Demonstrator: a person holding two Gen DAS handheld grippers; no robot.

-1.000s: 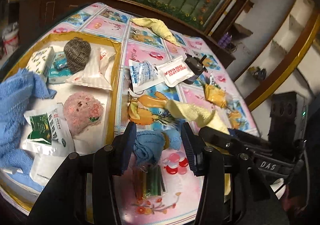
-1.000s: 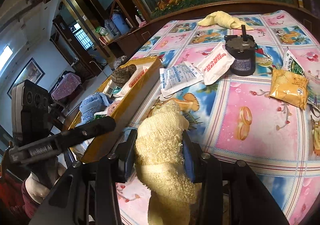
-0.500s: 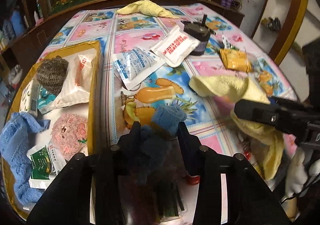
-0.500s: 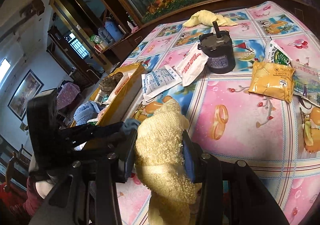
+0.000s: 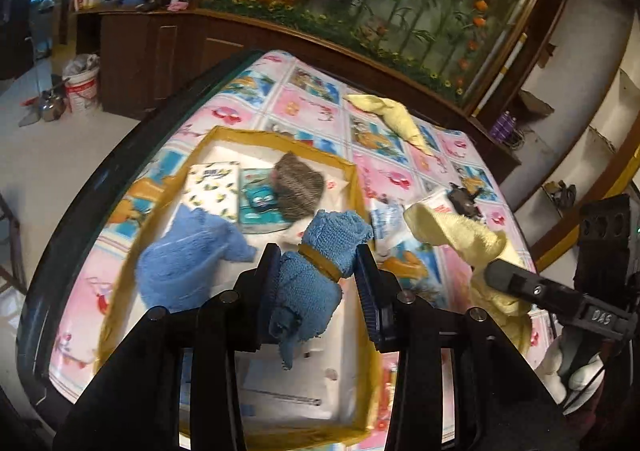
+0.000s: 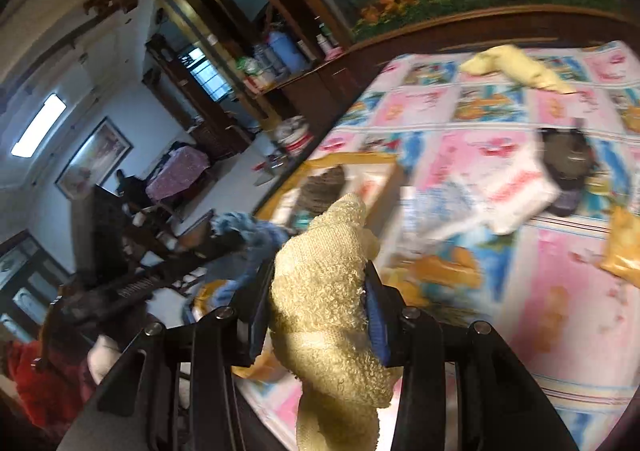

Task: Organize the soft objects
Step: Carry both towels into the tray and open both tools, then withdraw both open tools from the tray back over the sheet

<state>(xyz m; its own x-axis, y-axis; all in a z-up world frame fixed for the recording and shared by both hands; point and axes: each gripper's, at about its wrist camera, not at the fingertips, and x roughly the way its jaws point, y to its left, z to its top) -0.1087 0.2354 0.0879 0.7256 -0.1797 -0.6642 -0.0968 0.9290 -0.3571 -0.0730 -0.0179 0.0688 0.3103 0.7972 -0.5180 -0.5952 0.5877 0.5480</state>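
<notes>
left tongs [image 5: 318, 283] clamp the blue towel [image 5: 316, 271] above the tray [image 5: 360, 187].

bare white floor shows in the near half of the yellow-rimmed tray [image 5: 362, 207], room to come down there. far half is crowded: loose blue towel [image 5: 188, 255], tissue packs [image 5: 214, 191], grey knitted ball [image 5: 300, 189]. right of the tray rim, packets [image 6: 508, 195] and a dark jar [image 6: 568, 167] block the tabletop [image 6: 560, 311].
</notes>
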